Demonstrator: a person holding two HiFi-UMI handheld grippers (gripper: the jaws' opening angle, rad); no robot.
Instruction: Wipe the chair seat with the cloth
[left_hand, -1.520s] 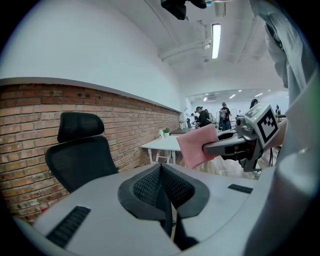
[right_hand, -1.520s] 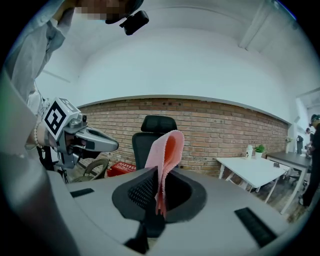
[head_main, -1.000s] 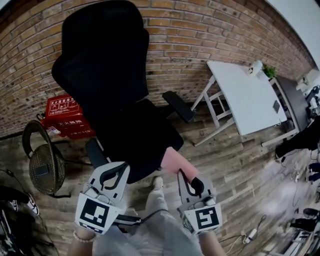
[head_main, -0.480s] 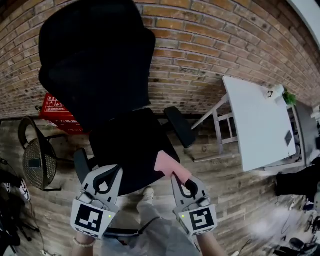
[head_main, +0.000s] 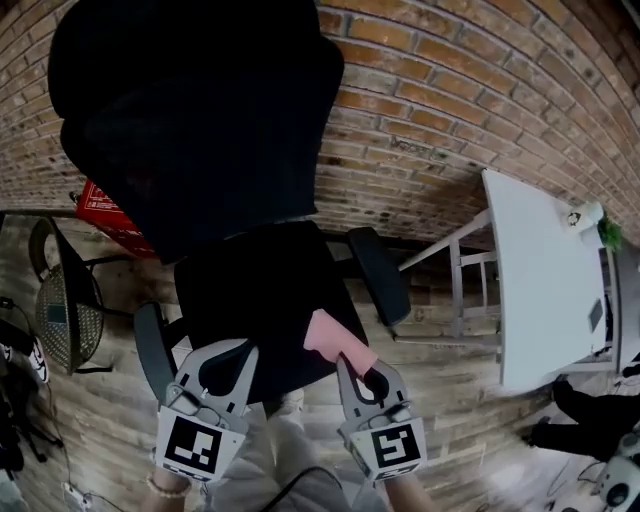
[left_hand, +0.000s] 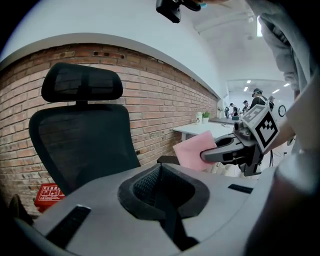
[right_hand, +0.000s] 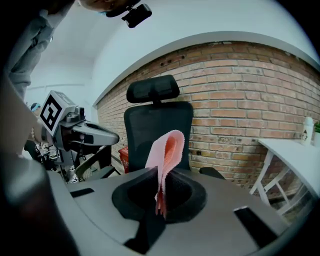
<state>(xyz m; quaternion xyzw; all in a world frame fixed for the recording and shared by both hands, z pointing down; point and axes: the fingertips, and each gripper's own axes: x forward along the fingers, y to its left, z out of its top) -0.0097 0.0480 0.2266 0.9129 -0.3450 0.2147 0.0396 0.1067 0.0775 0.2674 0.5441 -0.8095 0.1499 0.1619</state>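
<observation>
Right gripper (head_main: 350, 362) first: its jaws are clamped on the pink cloth (right_hand: 167, 152), which is pinched low down and stands up folded out of them. The left gripper (head_main: 222, 350) is seen with its jaws pressed together and nothing caught between them. Both are held side by side at the front edge of the black chair seat (head_main: 255, 290). The cloth is seen over the seat's front right corner, but whether it's actually touching the seat can't be made out. An armrest (head_main: 378, 275) is seen just right of the seat, and the tall backrest (head_main: 190, 130) is set against a brick wall (head_main: 450, 130). A white table (head_main: 550, 270) is parked off to the right, and a red box (head_main: 105, 212) is tucked behind the chair on the left.
</observation>
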